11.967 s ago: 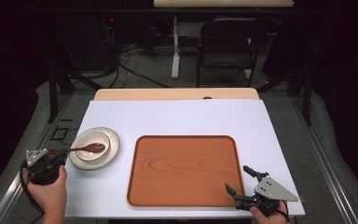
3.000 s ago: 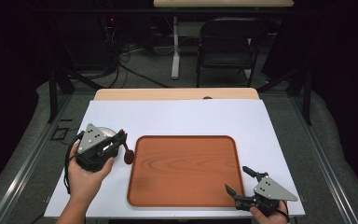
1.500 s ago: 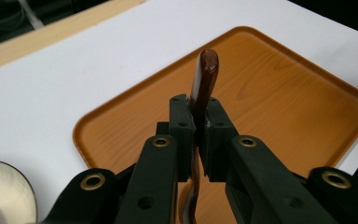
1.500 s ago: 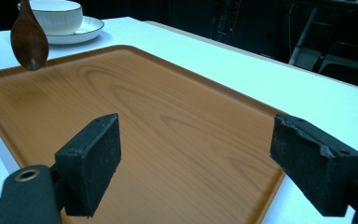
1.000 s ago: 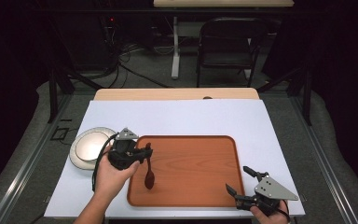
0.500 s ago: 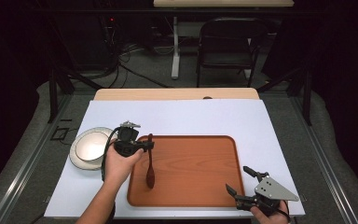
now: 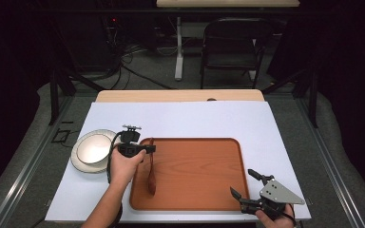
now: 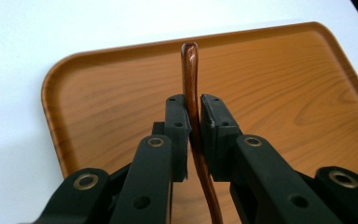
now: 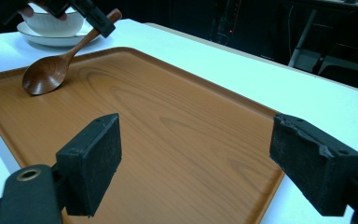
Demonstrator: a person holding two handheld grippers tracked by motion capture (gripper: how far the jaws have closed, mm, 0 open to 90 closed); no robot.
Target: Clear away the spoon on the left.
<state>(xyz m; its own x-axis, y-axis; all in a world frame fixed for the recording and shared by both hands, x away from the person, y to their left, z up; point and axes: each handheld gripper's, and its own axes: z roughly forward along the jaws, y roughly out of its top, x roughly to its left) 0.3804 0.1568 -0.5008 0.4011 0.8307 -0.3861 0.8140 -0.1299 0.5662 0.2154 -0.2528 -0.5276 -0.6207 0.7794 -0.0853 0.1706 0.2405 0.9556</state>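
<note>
The left claw (image 7: 140, 148) is clamping the handle of the wooden spoon (image 7: 150, 183) and seems to be setting it down at the left end of the brown tray (image 7: 204, 164); its bowl is touching the tray floor. Next, the jaws should be parting once the handle is lying flat. The right claw (image 7: 244, 187) is idling, jaws apart, at the near right bench (image 7: 266, 123) edge. Twelve seconds ago the spoon was lying on the plate (image 7: 92, 152), which is now sitting bare.

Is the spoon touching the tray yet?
Touching. In the right gripper view, the spoon bowl rests on the tray floor with no gap, while the left tool grips its handle.
</note>
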